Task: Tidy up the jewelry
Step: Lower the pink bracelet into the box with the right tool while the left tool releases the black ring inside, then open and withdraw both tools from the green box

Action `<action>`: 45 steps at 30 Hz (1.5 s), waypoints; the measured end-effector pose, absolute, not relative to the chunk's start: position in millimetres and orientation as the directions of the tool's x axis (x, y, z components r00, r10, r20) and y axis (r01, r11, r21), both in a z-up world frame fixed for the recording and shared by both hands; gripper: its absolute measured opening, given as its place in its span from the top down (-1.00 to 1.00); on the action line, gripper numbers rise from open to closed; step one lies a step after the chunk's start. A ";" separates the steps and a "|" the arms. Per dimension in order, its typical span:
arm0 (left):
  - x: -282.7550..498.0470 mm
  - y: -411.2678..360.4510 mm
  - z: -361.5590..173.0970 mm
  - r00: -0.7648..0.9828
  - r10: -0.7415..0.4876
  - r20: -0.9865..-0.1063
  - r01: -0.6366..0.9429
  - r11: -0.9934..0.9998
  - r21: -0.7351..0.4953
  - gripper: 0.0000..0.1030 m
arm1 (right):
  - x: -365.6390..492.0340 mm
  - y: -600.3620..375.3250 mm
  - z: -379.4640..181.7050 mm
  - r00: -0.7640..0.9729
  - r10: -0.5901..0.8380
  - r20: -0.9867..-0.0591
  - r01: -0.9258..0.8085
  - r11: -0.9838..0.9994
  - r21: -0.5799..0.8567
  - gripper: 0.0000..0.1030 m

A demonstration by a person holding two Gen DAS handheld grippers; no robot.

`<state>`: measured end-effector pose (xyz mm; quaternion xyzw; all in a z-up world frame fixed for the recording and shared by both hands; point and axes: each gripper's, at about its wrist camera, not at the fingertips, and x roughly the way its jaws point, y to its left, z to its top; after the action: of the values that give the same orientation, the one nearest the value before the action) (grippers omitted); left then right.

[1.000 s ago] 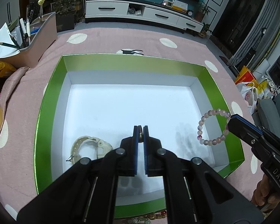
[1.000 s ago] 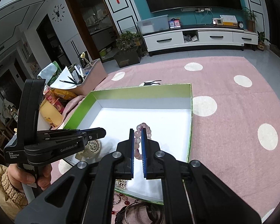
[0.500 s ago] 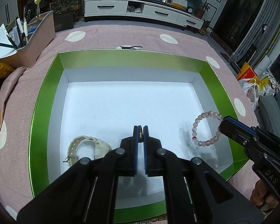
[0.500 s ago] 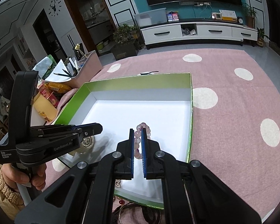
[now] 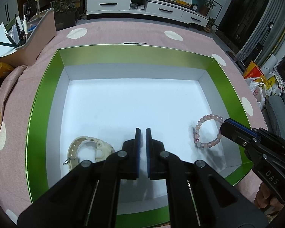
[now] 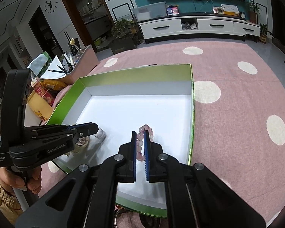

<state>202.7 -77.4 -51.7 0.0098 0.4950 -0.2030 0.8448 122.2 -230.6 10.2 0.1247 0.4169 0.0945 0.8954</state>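
A green box (image 5: 38, 114) with a white floor sits on the tabletop, which is covered by a pink cloth (image 6: 237, 98) with pale dots. Inside the box, a pink bead bracelet (image 5: 207, 131) lies flat near the right wall, and a cream watch (image 5: 89, 148) lies in the near left part, well apart from the bracelet. The left tool (image 5: 143, 133) hovers over the near middle of the box floor, between the watch and the bracelet; its blue-padded fingers stand nearly pressed together with only a thin slit, and nothing shows between them. The right tool (image 6: 140, 134) reaches in over the near right corner of the box. In the right wrist view its fingers stand a narrow gap apart, with the bracelet's beads showing in that gap; in the left wrist view its tip lies at the bracelet's right edge, and whether the pads press the beads or merely flank them cannot be told. A hand (image 6: 19, 182) grips the left tool's handle at the left of the right wrist view. Beyond the box's left side stands a holder (image 5: 34, 38) with pens and paper. A few more jewelry pieces (image 6: 121, 212) peek out below the box's near wall, mostly hidden by the right tool.
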 end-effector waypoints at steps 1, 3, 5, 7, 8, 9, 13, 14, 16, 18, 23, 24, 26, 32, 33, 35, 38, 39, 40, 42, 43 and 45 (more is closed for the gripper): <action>202.6 -77.6 -51.7 0.428 -0.332 -0.841 0.352 0.918 -0.183 0.92 | 122.3 -230.6 9.6 0.634 0.272 -0.724 -0.064 0.952 0.301 0.87; 202.5 -77.5 -51.8 0.428 -0.331 -0.841 0.353 0.918 -0.182 0.92 | 122.6 -231.8 9.3 0.634 0.275 -0.723 -0.062 0.950 0.307 0.87; 202.6 -77.3 -52.1 0.430 -0.329 -0.841 0.351 0.919 -0.179 0.92 | 122.8 -232.4 9.6 0.635 0.274 -0.722 -0.060 0.950 0.307 0.87; 202.3 -76.7 -52.2 0.431 -0.327 -0.841 0.349 0.920 -0.178 0.92 | 122.1 -232.3 10.5 0.637 0.274 -0.721 -0.061 0.950 0.307 0.87; 202.1 -76.4 -52.0 0.431 -0.326 -0.841 0.349 0.920 -0.178 0.92 | 122.0 -232.0 10.7 0.637 0.274 -0.721 -0.061 0.950 0.307 0.87; 201.7 -76.1 -51.6 0.433 -0.325 -0.841 0.348 0.921 -0.177 0.92 | 121.7 -232.1 11.0 0.637 0.274 -0.721 -0.061 0.949 0.308 0.87; 199.7 -75.9 -49.1 0.437 -0.327 -0.838 0.350 0.920 -0.176 0.75 | 119.8 -234.2 11.8 0.635 0.273 -0.723 -0.047 0.948 0.316 0.83; 198.9 -75.6 -48.1 0.439 -0.328 -0.837 0.352 0.919 -0.175 0.62 | 119.3 -234.8 12.3 0.634 0.274 -0.723 -0.044 0.946 0.320 0.82; 196.5 -75.8 -45.0 0.446 -0.327 -0.833 0.356 0.919 -0.171 0.45 | 116.5 -237.1 14.4 0.637 0.274 -0.720 -0.039 0.945 0.325 0.81; 193.1 -75.4 -40.7 0.455 -0.328 -0.828 0.358 0.918 -0.167 0.31 | 113.2 -238.6 16.5 0.641 0.271 -0.718 -0.036 0.945 0.324 0.65; 181.7 -76.2 -28.4 0.485 -0.318 -0.814 0.366 0.920 -0.142 -0.12 | 99.7 -243.3 25.3 0.659 0.268 -0.703 -0.025 0.942 0.335 0.20; 178.8 -75.9 -25.3 0.492 -0.317 -0.811 0.367 0.920 -0.137 -0.18 | 96.8 -243.5 27.2 0.662 0.265 -0.701 -0.023 0.942 0.334 0.14; 173.4 -75.5 -20.2 0.505 -0.313 -0.804 0.370 0.920 -0.126 -0.29 | 90.6 -244.4 30.7 0.669 0.258 -0.697 -0.017 0.943 0.333 0.00; 156.7 -71.8 -4.4 0.549 -0.286 -0.785 0.371 0.925 -0.078 -0.58 | 70.7 -248.1 43.8 0.692 0.242 -0.681 -0.007 0.945 0.328 -0.15; 154.0 -71.0 -2.4 0.555 -0.284 -0.782 0.371 0.926 -0.073 -0.59 | 66.7 -249.0 46.0 0.694 0.241 -0.678 -0.006 0.944 0.329 -0.16; 147.3 -70.3 2.5 0.566 -0.282 -0.775 0.374 0.925 -0.064 -0.65 | 59.4 -250.1 48.7 0.698 0.236 -0.676 -0.003 0.945 0.327 -0.25; 136.9 -68.2 9.6 0.585 -0.274 -0.764 0.372 0.927 -0.048 -0.73 | 50.0 -251.3 53.0 0.703 0.226 -0.674 0.004 0.947 0.323 -0.33; 133.0 -67.1 12.4 0.590 -0.273 -0.760 0.372 0.927 -0.044 -0.74 | 47.4 -251.4 54.1 0.704 0.224 -0.674 0.005 0.947 0.321 -0.34; 130.3 -66.8 14.4 0.594 -0.271 -0.757 0.372 0.927 -0.040 -0.78 | 45.8 -251.2 55.1 0.704 0.222 -0.674 0.006 0.948 0.318 -0.35; 123.9 -65.0 18.5 0.605 -0.267 -0.750 0.369 0.929 -0.033 -0.79 | 41.0 -249.8 57.6 0.704 0.215 -0.677 0.006 0.951 0.309 -0.44; 119.4 -63.6 21.2 0.610 -0.266 -0.746 0.367 0.930 -0.032 -0.80 | 37.5 -248.9 59.2 0.704 0.210 -0.678 0.007 0.953 0.302 -0.51; 112.4 -61.9 24.6 0.620 -0.264 -0.739 0.363 0.931 -0.028 -0.84 | 32.6 -246.7 62.3 0.707 0.205 -0.677 0.004 0.956 0.293 -0.53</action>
<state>112.4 -61.9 24.6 0.0618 0.3997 -0.1745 0.8978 32.6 -246.7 62.3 0.1378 0.3787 0.0551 0.9136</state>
